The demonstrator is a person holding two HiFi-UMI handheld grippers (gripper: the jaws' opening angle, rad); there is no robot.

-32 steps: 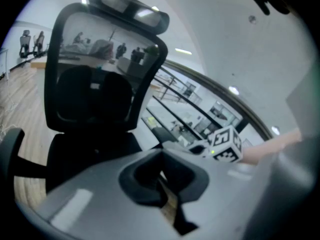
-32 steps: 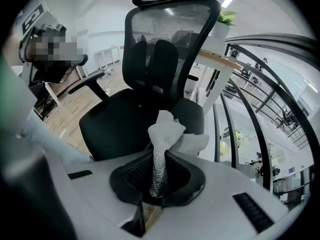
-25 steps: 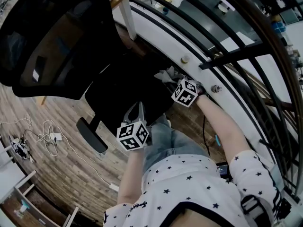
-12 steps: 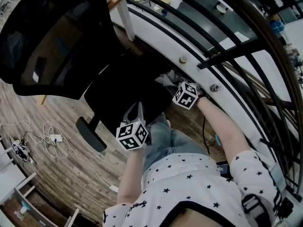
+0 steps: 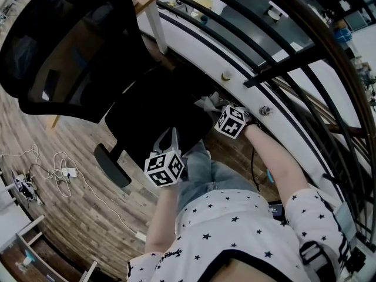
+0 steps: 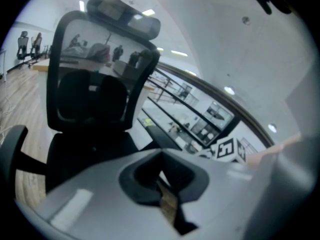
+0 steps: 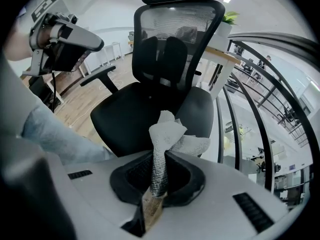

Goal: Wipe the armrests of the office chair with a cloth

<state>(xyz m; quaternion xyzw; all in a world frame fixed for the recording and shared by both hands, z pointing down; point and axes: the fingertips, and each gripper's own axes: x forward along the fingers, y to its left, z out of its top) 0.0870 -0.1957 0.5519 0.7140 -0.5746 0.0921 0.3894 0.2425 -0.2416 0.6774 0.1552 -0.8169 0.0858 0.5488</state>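
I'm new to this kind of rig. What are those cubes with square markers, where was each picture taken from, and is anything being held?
No robot here: a person holds a two-jaw gripper in each hand, and the marker cubes are part of those. The head view looks down from the person's head; the other two views ride on the grippers. The left gripper is shut and empty. The right gripper is shut on a white cloth, near the seat of a black office chair on a wooden floor.
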